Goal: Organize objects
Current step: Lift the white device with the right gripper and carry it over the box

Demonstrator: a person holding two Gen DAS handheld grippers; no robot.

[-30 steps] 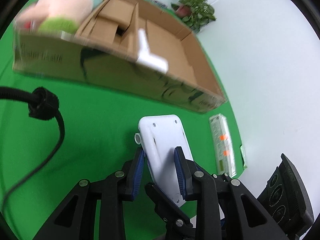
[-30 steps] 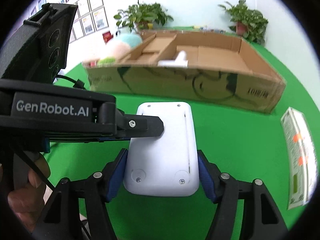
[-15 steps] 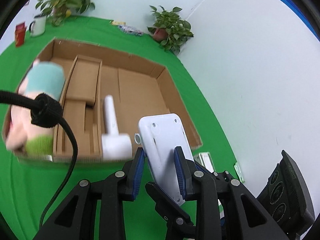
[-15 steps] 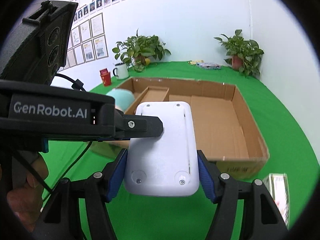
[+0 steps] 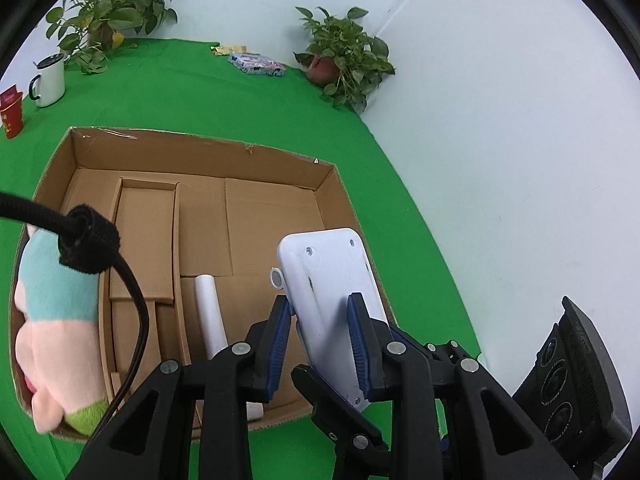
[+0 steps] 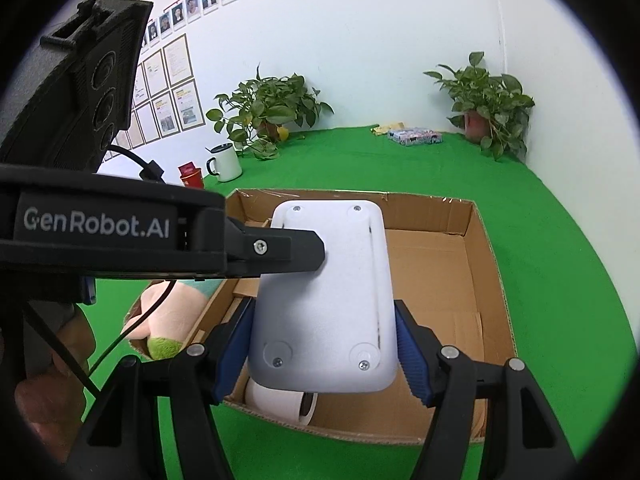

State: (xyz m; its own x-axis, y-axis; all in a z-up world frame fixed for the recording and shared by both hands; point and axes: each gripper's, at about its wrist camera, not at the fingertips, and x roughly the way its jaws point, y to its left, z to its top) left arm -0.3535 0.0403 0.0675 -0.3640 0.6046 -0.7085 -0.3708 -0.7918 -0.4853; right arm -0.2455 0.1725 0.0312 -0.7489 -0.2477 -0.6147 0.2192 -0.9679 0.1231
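White plastic device [image 6: 324,300], rounded with screws showing in its corners, hangs above the near end of the cardboard box [image 6: 486,248]. Both grippers clamp it: right gripper [image 6: 326,346] across its width, left gripper [image 5: 320,338] across its thin edge.

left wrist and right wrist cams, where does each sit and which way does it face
Left wrist: on the left tool, looking down into the cardboard box; both tools show.
Right wrist: on the right tool, facing box and far wall; left tool and a hand show.
Shared: the white device both tools grip, the plush toy.
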